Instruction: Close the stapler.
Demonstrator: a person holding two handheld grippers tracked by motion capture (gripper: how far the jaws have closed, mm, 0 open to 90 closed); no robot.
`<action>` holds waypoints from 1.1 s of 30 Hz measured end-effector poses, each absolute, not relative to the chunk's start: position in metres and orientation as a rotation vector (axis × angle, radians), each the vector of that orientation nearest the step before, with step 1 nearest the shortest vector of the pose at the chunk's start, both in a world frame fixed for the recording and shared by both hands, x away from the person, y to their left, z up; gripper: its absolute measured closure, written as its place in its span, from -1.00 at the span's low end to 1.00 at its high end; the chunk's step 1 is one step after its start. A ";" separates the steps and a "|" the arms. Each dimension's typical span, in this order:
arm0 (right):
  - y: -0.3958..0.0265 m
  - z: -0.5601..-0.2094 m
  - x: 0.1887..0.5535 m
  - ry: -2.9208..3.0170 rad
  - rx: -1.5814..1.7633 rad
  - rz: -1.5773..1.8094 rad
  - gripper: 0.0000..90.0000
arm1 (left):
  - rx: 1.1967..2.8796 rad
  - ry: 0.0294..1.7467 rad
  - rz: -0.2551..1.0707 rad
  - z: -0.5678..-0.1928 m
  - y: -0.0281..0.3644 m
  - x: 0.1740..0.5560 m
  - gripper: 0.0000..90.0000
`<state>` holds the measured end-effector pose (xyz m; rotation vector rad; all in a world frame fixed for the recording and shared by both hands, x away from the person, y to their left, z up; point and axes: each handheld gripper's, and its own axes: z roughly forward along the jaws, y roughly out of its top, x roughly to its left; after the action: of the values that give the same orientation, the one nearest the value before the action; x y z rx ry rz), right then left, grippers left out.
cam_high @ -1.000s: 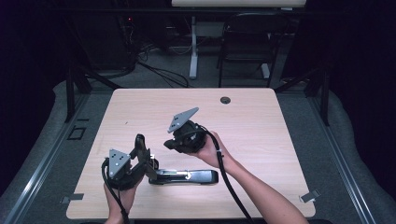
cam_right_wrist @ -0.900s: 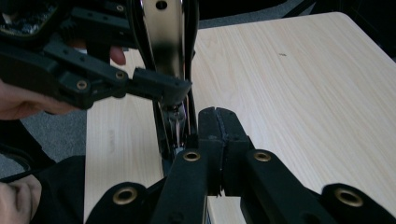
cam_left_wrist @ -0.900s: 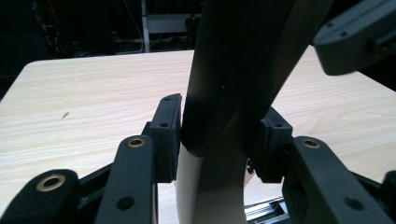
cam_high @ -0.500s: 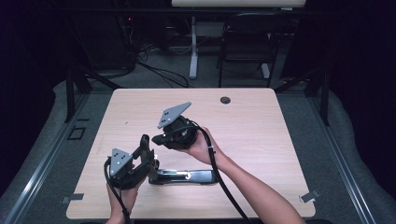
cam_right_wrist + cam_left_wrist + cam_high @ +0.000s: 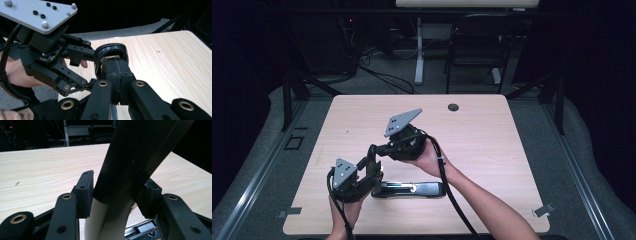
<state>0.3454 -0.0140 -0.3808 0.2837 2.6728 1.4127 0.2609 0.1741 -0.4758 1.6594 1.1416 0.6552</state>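
1. The left gripper (image 5: 115, 192), nearest the person, stood with its jaws spread either side of the black curved piece (image 5: 135, 152). They had just been opening. One pad lay against the piece, and no squeeze could be confirmed.
2. The right gripper (image 5: 116, 72) was pressed shut on the same piece just below its rounded end, holding it off the table (image 5: 492, 130) between the two grippers.
3. Risk: with the left jaws slackened, the whole load probably rested on one narrow pinch. The piece could pivot in the right pads or slide out.
4. Risk: the two sets of jaws were crowded together. Either hand drawing away carelessly could snag a finger on the piece and wrench it loose.
5. Risk: a dropped piece would probably land on the long black device (image 5: 412, 189) lying just beside and below the grippers, near the table's front edge.
6. Appearance: the piece was a broad, smooth curved band, matt black outside with a pale cream inner face. Its end was rounded and rimmed. It looked stiff, though this could not be confirmed.
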 end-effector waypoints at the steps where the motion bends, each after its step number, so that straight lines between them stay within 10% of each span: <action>1: -0.014 -0.382 0.345 2.675 0.280 1.412 1.00 | 1.661 1.141 0.655 -0.476 0.174 0.261 0.18; 33: -0.061 -0.405 0.339 2.628 0.375 1.534 1.00 | 1.775 1.061 0.481 -0.482 0.167 0.267 -0.14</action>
<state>0.3394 -0.0613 -0.4047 0.3754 2.6284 1.5344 0.2675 0.1669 -0.4822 1.7748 1.0611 0.4809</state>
